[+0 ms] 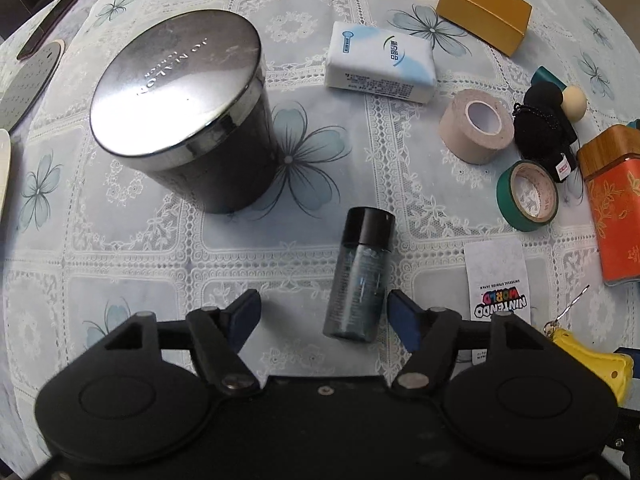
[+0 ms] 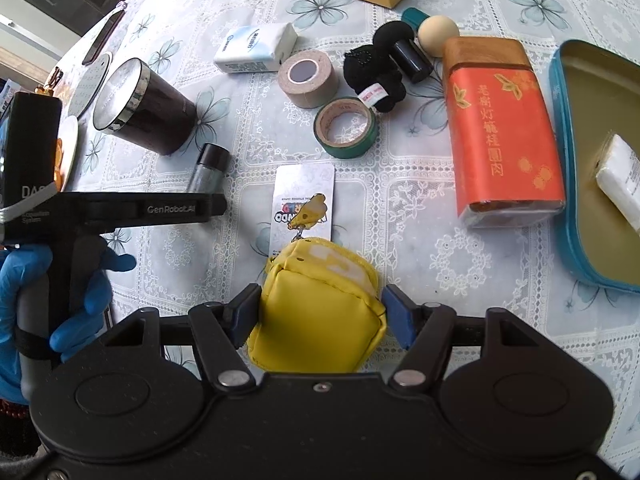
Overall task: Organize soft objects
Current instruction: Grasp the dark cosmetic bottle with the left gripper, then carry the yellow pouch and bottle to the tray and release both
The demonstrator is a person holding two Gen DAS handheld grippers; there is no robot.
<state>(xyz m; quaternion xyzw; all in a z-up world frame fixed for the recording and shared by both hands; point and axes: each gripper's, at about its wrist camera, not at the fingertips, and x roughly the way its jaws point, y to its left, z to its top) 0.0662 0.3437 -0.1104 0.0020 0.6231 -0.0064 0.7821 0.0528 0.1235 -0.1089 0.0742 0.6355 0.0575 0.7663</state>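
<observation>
My right gripper [image 2: 320, 312] is shut on a yellow soft cube pouch [image 2: 320, 316], its pads pressing both sides; the pouch also shows at the edge of the left wrist view [image 1: 592, 360]. My left gripper [image 1: 324, 312] is open and empty above the table, over a small dark bottle [image 1: 360, 276]. A white tissue pack [image 1: 380, 62] lies further back, also in the right wrist view [image 2: 256, 48]. A black soft toy [image 2: 376, 76] lies by the tape rolls. A blue tin tray [image 2: 576, 184] at the right holds another white pack [image 2: 620, 180].
A black lidded candle jar [image 1: 188, 112], beige tape roll [image 1: 476, 126], green tape roll [image 1: 528, 196], orange tin [image 2: 500, 136], gold box [image 1: 484, 10], a Nintendo card [image 1: 500, 280] and sponge puffs [image 2: 438, 34] lie on the floral tablecloth [image 1: 140, 248].
</observation>
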